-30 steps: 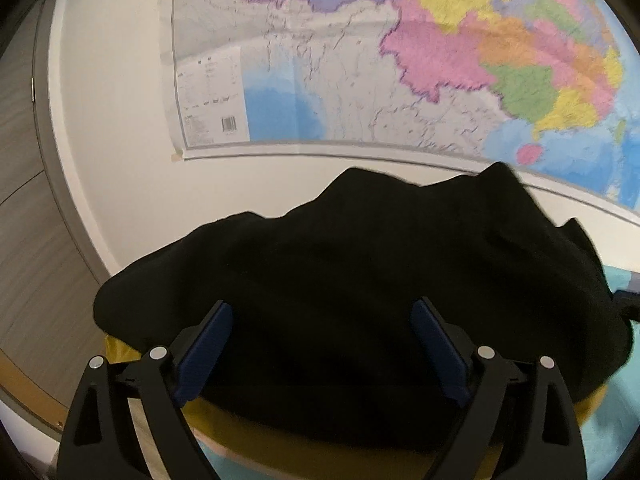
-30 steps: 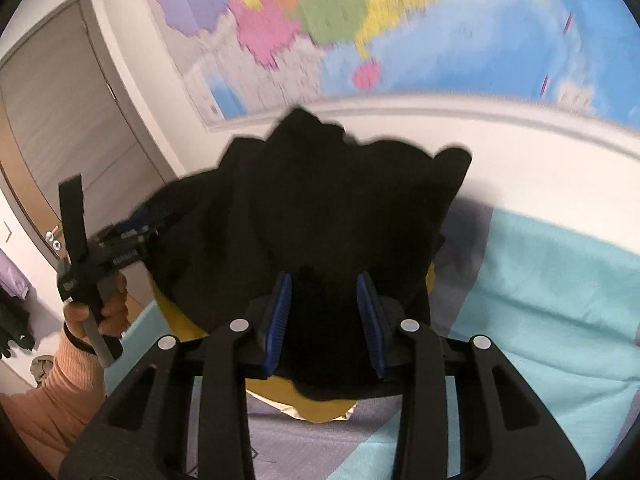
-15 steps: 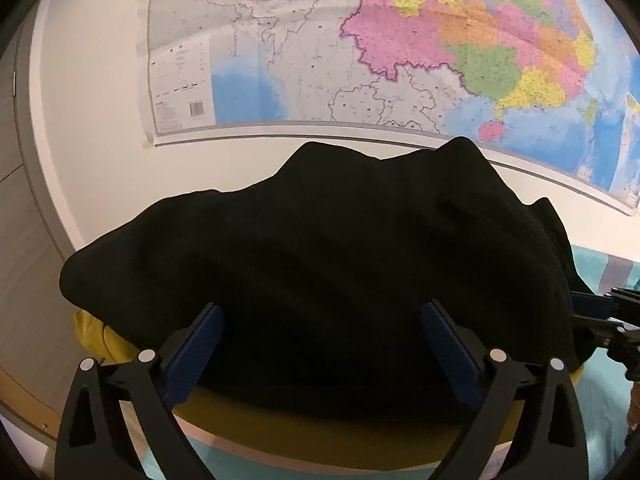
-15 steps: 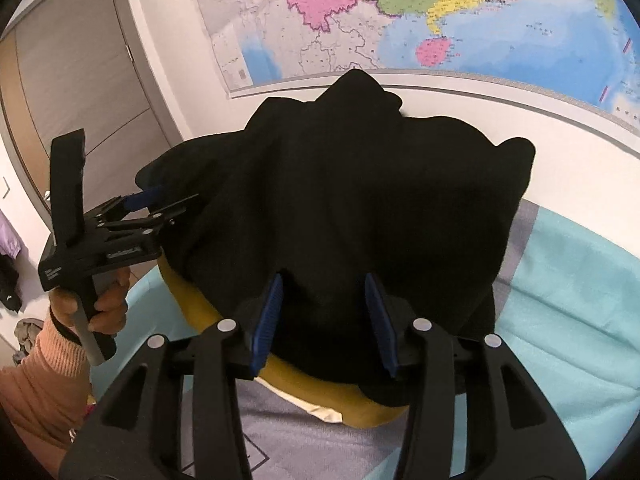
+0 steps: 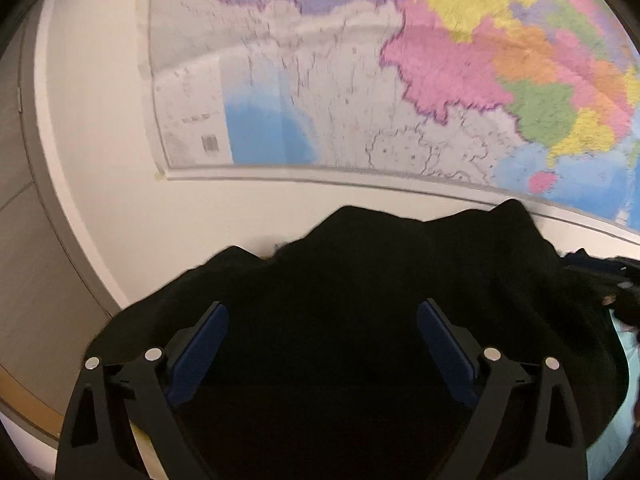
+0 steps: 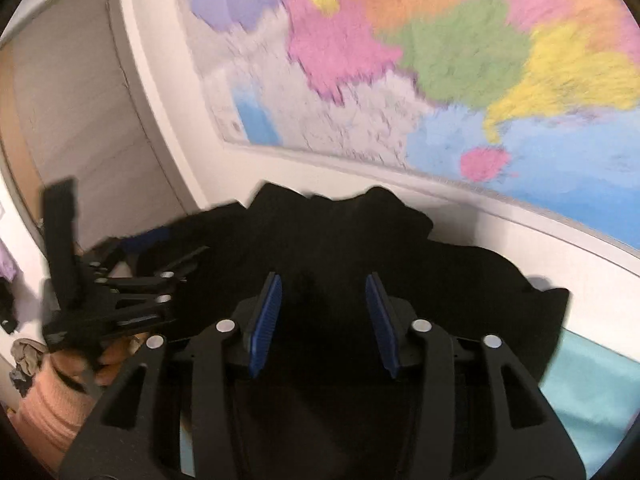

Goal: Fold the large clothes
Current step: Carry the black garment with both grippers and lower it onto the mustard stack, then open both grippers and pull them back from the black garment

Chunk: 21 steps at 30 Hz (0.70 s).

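Two tongs have risen with the black garment (image 5: 360, 320): your left tongs (image 5: 322, 344) stand wide open, your right tongs (image 6: 323, 320) are closing around cloth, so regrip first.

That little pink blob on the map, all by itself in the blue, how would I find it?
Find the big colourful map taped on the white wall above the black garment. Go down to its lower right, where blue sea begins under the yellow and green patches. The pink blob sits alone there, ringed by blue, unlike the large pink region that touches its neighbours.
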### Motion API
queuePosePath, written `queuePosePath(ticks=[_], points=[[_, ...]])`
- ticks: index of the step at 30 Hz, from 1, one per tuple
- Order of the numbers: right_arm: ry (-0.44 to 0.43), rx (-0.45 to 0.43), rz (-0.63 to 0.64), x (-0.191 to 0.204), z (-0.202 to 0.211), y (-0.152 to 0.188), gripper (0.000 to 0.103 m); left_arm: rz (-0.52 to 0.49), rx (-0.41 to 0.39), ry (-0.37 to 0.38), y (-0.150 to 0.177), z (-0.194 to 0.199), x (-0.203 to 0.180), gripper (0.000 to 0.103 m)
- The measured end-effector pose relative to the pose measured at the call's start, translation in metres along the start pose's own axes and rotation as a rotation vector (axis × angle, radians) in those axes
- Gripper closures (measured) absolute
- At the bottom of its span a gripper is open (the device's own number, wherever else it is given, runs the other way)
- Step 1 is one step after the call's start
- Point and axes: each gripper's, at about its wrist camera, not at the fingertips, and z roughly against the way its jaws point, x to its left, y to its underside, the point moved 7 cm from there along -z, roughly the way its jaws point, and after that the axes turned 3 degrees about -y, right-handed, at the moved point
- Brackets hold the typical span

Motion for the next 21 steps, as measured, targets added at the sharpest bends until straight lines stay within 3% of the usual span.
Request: queuePosePath(ticks=[3, 5, 9, 15, 19, 21], points=[[0.021, 0.063, -0.062, -0.026, -0.023, 0.011, 0.068, 0.047, 0.095, -0.025, 0.01, -0.029, 0.01, 0.014], [-0.007, 0.063, -0.108, -0.036, -0.022, 0.017, 0.071, 0.069, 0.113, -0.025, 0.016, -0.038, 0.018, 0.015], [-0.007, 0.026, -0.115, -0.035, 0.001, 0.019, 0.065, 0.063, 0.073, -0.034, 0.015, -0.027, 0.023, 0.015], [-0.037, -0.071, 0.022, -0.008, 0.058, 0.032, 0.06, 0.046, -0.06, 0.015, 0.018, 0.021, 0.019, 0.015], [-0.058, -0.045, 0.074, 0.007, 0.072, 0.056, 0.056, 0.011, -0.083, 0.081, 0.032, 0.035, 0.003, 0.015], [-0.029, -0.016, 0.108, 0.009, 0.068, 0.071, 0.057, 0.008, -0.064, 0.066, 0.041, 0.028, 0.001, 0.015]])
